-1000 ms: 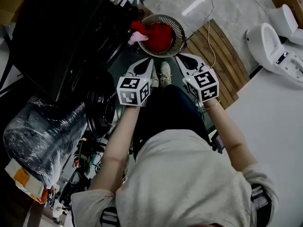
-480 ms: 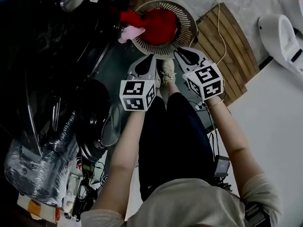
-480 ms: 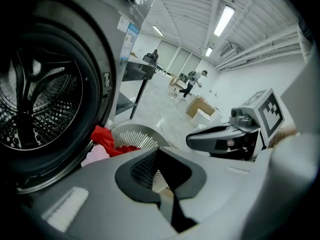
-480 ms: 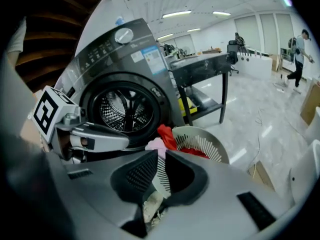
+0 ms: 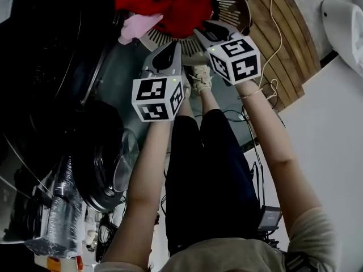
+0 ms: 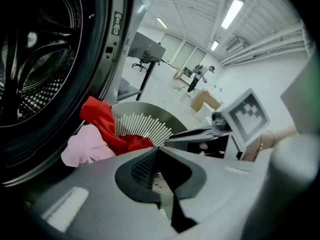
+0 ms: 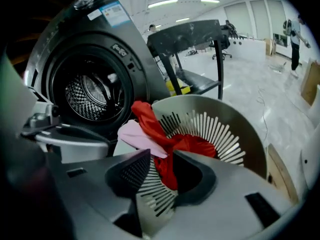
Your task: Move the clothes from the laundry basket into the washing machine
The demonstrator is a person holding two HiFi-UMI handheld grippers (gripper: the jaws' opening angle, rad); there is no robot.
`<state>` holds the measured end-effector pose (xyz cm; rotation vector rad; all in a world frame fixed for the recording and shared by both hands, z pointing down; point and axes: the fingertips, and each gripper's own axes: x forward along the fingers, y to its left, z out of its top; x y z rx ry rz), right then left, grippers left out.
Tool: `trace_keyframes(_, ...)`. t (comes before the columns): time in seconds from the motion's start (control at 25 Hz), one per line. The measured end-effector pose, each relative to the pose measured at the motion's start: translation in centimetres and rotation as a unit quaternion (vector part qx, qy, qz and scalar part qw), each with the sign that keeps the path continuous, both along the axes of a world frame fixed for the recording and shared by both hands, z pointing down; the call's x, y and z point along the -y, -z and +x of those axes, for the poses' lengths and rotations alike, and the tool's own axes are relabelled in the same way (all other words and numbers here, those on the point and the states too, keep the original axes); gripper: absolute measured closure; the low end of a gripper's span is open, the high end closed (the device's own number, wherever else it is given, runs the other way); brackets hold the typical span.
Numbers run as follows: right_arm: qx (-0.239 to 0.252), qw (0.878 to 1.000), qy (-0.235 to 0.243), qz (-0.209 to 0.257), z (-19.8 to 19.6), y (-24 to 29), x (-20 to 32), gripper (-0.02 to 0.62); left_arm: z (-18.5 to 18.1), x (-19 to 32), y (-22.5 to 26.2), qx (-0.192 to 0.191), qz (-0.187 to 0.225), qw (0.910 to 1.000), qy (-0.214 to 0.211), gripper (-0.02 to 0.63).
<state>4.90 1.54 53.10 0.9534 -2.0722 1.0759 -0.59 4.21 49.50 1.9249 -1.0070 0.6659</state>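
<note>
A round slatted laundry basket (image 5: 241,7) sits on the floor in front of the washing machine (image 5: 51,67). In it lies a red garment (image 5: 181,4), and a pink garment (image 5: 139,26) hangs over its left rim. My left gripper (image 5: 174,45) is shut and empty, just short of the basket's near rim. My right gripper (image 5: 198,32) is over the near rim beside the red garment (image 7: 195,144); its jaws are opening, with nothing pressed between them. The open drum (image 7: 90,91) lies left of the basket (image 7: 240,119). In the left gripper view, the red garment (image 6: 97,116) and pink garment (image 6: 85,144) lie just ahead.
A wooden slatted platform (image 5: 283,44) and a white toilet (image 5: 346,21) are right of the basket. Cables (image 5: 266,89) trail across the floor by my legs. The machine's round door (image 5: 105,152) hangs open at the left, above a plastic-wrapped bundle (image 5: 59,222). A black table (image 7: 190,34) stands behind the basket.
Both grippers have dropped toward the basket, which now looks nearer and larger. The right gripper's jaws have parted; the left jaws stay shut.
</note>
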Motion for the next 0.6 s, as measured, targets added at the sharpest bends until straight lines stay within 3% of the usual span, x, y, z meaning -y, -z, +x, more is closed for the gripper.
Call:
trace_keyframes(0.04,0.002,1.0,0.002,-0.009,-0.2,-1.2,0.4,0.465,0.2,-0.1,-0.5,-0.003,0.0,1.0,-0.005,0.597)
trace_keyframes(0.2,-0.02,0.999,0.023,-0.011,-0.5,-5.6,2.1,0.448,0.4,0.1,-2.0,-0.001,0.01,0.9998,-0.016,0.597)
trace_keyframes(0.36,-0.034,0.999,0.014,-0.02,0.2,-9.8,4.1,0.443,0.4,1.2,-2.8,-0.007,0.019,0.9997,-0.014,0.597)
trace_keyframes(0.6,-0.058,0.995,0.042,-0.074,0.1,-17.2,3.8,0.422,0.3,1.4,-4.0,0.0,0.019,0.9997,-0.014,0.597)
